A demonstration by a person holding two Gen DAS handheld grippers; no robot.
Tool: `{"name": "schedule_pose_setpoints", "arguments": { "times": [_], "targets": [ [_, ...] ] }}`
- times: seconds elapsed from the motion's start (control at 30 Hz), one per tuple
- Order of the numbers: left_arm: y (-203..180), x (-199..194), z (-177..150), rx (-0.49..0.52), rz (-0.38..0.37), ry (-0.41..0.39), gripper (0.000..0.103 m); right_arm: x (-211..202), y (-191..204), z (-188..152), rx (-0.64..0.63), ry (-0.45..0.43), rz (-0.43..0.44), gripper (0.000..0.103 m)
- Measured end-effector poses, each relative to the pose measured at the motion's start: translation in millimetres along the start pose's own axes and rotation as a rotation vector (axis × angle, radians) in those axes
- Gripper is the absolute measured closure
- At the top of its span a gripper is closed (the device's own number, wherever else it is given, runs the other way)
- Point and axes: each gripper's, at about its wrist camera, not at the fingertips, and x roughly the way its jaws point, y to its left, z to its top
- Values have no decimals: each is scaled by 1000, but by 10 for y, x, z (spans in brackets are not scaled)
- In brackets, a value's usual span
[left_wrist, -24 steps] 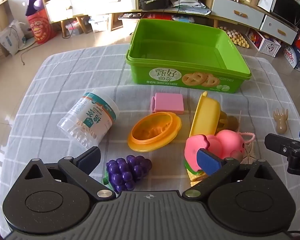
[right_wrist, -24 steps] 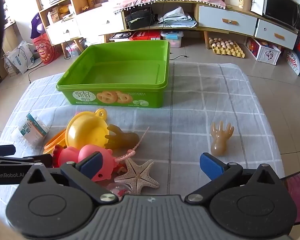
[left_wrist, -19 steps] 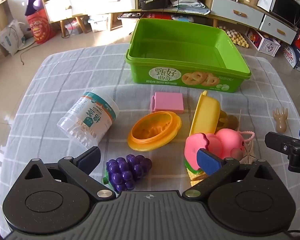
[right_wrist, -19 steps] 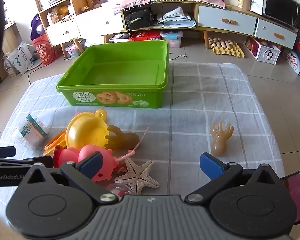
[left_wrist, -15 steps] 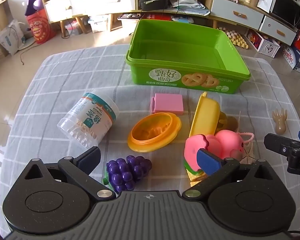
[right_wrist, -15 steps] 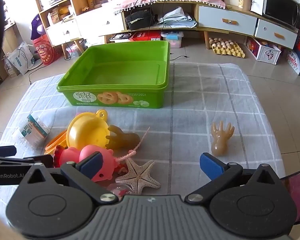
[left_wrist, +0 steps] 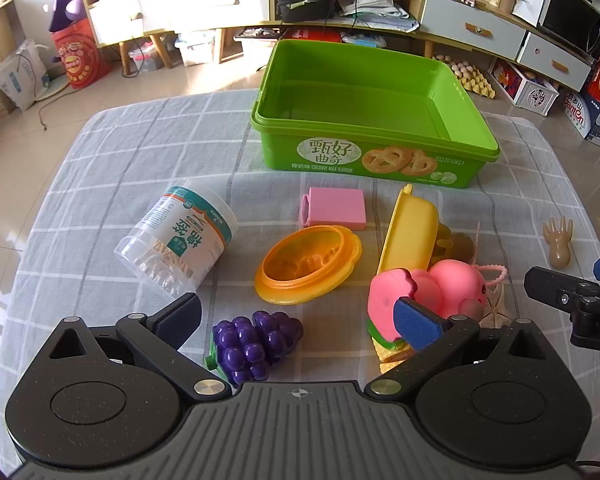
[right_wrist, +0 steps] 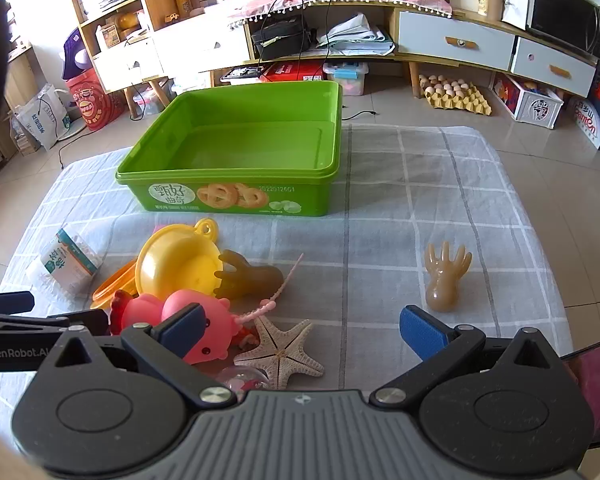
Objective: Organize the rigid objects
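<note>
On the green bin's point(left_wrist: 374, 160) front reads "COCONUT MILK FLAVOUR"; both grippers' fingers point(left_wrist: 414, 318) point(right_wrist: 422, 330) gape, gripping nothing.

We read "COCONUT MILK FLAVOUR" and "2022012661" on the open green plastic biscuit box point(left_wrist: 374, 162), and "GenRobot.AI" on the left black gripper arm point(right_wrist: 16, 352).
</note>
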Motion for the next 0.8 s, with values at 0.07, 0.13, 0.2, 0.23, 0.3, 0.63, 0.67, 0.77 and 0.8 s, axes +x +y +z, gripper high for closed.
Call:
{"name": "schedule_pose_setpoints", "arguments": {
  "times": [0.07,0.13,0.2,0.23,0.3,0.63,0.67,0.77,0.8],
  "targets": [
    [1,-6,-2,-1,1,-1,5,0,0,0,-1,0,1,22],
    [0,-5,-5,-1,1,-1,5,-1,7,0,-2,0,1,22],
    [0,-4,-5,-1,0,-2,5,-3,8,0,-2,0,1,22],
    [0,-4,-5,-1,0,-2,5,-2,8,-1,-2,0,1,22],
    [0,-4,-4,-1,0,-1,5,-3,7,-1,-2,0,1,22],
    [-2,-4,-5,-1,1,-2,5,-9,18,-1,0,1,5,22],
    [-1,-4,-5,-1,1,-1,5,-8,15,-1,0,1,4,22],
    [-1,-4,-5,-1,1,-1,5,-7,15,-2,0,1,5,22],
    [1,-5,-4,-1,1,-1,5,-6,15,-1,0,1,5,22]
  ]
}}
